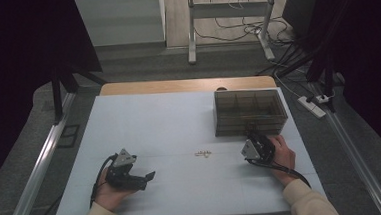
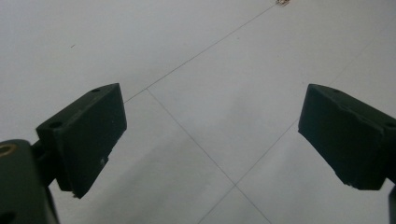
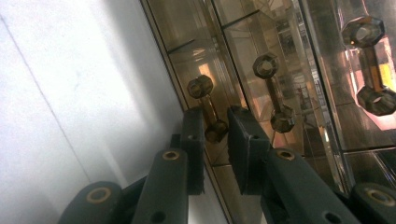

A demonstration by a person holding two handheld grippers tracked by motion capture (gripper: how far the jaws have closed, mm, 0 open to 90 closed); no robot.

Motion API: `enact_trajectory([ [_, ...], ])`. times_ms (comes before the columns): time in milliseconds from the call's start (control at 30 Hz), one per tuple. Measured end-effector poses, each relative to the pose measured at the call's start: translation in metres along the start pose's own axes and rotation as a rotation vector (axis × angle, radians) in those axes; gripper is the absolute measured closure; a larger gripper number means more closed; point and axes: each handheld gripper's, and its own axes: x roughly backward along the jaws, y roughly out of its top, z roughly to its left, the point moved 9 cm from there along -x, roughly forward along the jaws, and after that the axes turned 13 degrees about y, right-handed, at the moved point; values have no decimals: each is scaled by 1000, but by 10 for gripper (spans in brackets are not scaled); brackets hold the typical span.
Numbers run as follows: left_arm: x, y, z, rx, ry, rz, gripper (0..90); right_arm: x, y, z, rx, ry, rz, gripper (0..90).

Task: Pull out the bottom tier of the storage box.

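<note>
The right gripper [image 3: 215,140] is closing narrowly around the small brass-coloured dumbbell-shaped metal piece [image 3: 208,107] at the front wall of the smoky transparent plastic compartment box [image 1: 249,112] on the desk [image 1: 170,129]; whether its pads are pressing yet I cannot tell. The piece is looking light, rigid and slippery, so gripping its thin shank seems best, while the left gripper [image 2: 212,135] is resting wide open, holding nothing.

The person wore cream-coloured long sleeves [image 1: 309,203] with ribbed cuffs at both wrists. Each hand carried a black two-jaw gripper. The left gripper [image 1: 150,176] had a grey three-cornered plate on top and a black cable looping back past the wrist. The right gripper [image 1: 251,135] bore a like grey plate, with black cables trailing over the sleeve. Seen close, the jaws were flat matt-black blocks with small round screw holes, mounted on black link arms fitted with brass-coloured bushings [image 3: 98,194].
</note>
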Motion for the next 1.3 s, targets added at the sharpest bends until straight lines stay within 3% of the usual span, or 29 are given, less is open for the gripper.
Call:
enact_trajectory([
  [867, 0, 0, 0, 3, 0, 0, 71, 0, 0, 1, 3, -35, 25, 771],
  [1300, 0, 0, 1, 4, 0, 1, 71, -1, -1, 3, -21, -42, 34, 733],
])
